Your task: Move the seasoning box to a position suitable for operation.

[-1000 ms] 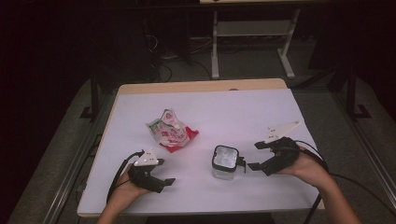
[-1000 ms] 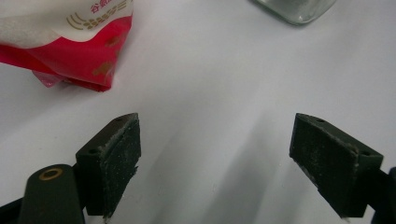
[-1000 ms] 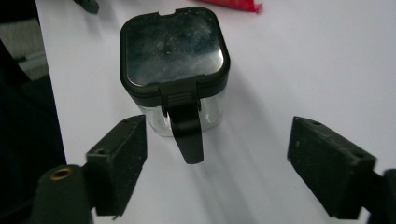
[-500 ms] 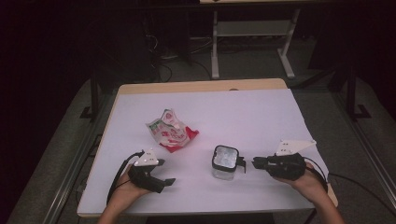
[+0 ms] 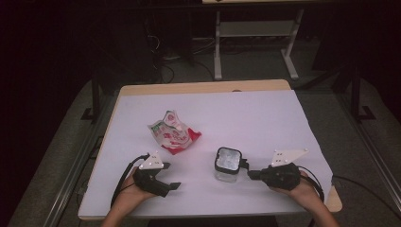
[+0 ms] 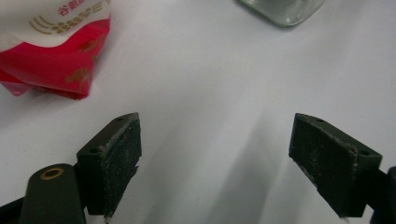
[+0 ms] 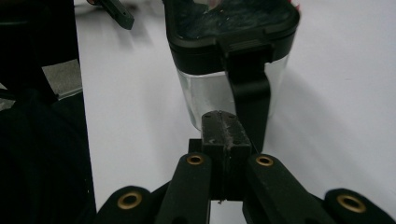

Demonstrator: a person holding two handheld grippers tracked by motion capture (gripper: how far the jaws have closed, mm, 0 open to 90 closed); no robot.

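Faintly, gold characters on red-white packet (image 6: 56,44), unreadable, glass jar (image 5: 228,164) unlabelled

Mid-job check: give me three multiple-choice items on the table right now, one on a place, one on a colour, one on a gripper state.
1. Where does the clear glass jar with the black clip lid stand?
A. Just ahead of the right gripper
B. At the table's far edge
C. On top of the packet

2. What colours is the crumpled plastic snack packet?
A. Blue and yellow
B. Red and white
C. All black

3. How do the left gripper's jaws stand?
A. Clamped on the jar
B. Shut on nothing
C. Open over the bare white table sheet

Answers: 1 A, the jar sits just off the right gripper's shut tips in the high view; 2 B, red bottom, white top; 3 C, the pads stand wide apart.
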